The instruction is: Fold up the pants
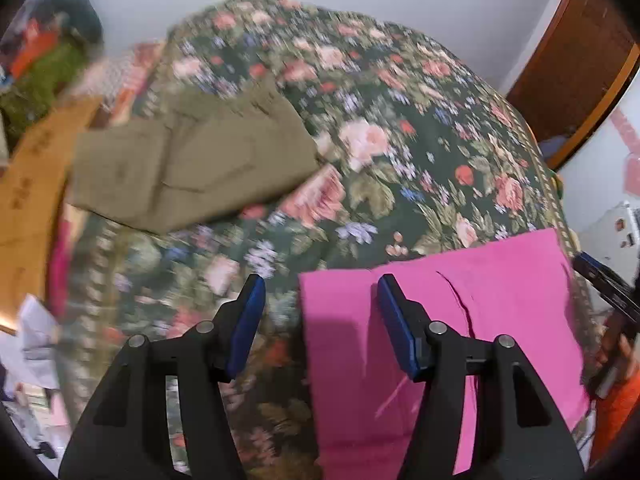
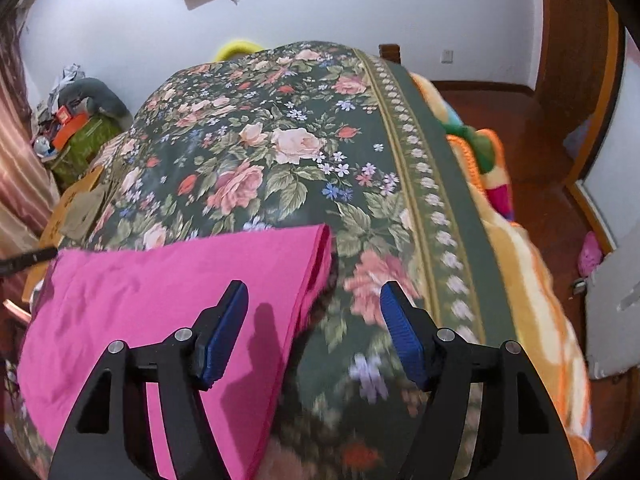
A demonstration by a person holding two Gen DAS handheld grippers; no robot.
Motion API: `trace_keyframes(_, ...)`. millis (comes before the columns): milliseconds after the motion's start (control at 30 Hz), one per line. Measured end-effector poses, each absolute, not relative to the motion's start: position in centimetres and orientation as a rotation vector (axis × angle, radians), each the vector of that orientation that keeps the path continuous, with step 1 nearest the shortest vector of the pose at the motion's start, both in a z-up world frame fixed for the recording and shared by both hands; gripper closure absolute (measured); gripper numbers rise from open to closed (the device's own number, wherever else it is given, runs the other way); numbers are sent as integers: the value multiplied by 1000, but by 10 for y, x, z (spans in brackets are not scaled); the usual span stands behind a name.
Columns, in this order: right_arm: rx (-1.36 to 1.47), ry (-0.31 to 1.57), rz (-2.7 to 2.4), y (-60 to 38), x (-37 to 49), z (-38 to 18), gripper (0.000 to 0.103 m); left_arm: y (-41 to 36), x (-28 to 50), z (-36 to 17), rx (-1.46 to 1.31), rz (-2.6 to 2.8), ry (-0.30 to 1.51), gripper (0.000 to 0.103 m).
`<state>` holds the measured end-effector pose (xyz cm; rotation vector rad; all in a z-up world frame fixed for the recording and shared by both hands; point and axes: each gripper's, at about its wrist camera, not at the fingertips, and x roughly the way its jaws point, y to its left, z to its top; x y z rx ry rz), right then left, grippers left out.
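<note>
The pink pants (image 2: 168, 280) lie flat on the bed (image 2: 280, 152), near the bed's near edge, and they look folded over already, with layers showing at their right end. Both claws are above them with nothing held. The left claw (image 1: 320, 320) has its two blue pads apart, and one pad (image 1: 396, 320) hangs over the left part of the pants while the other is over the flowery bed cover. The right claw (image 2: 314, 328) is open too, with one pad (image 2: 222, 332) over the right end of the pants and the other out past it.

Far off by the bed's left edge sits a pile of brown pants (image 1: 192, 156), folded small.

I think the next job is one more fold, or else moving the pink pants over to the brown ones. To do it well, each claw should come down on its own end of the cloth and bite all the layers, not just the top one. Both should lift at once and go the same way, so the pants stay smooth. Then press the fold flat and line the edges up.
</note>
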<state>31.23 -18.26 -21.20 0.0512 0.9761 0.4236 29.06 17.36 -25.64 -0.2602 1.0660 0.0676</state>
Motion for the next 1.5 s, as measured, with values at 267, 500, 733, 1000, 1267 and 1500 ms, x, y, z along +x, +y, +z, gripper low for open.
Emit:
trace_keyframes(267,112,1028,522,-164,334,-237,66,169,291,-275,-324,-10,1096,49)
trace_keyframes(500,-27,960,492,-149,329,-231,98,165,280,-271,-220,7,1059,68)
trace_keyframes(733,-135,1001,406,-149,334,-235,98,149,273,-268,-55,91,1033,63)
trace_keyframes(1000,-77,950,425,-154,308,-183,35,138,267,-220,33,81,967,62)
trace_keyframes(1267,-104,943,589,-106,280,-164,26,98,284,-209,4,-51,973,62)
trace_keyframes(1500,-145,1083,640,-66,277,-210,26,81,307,-255,6,-71,1123,60)
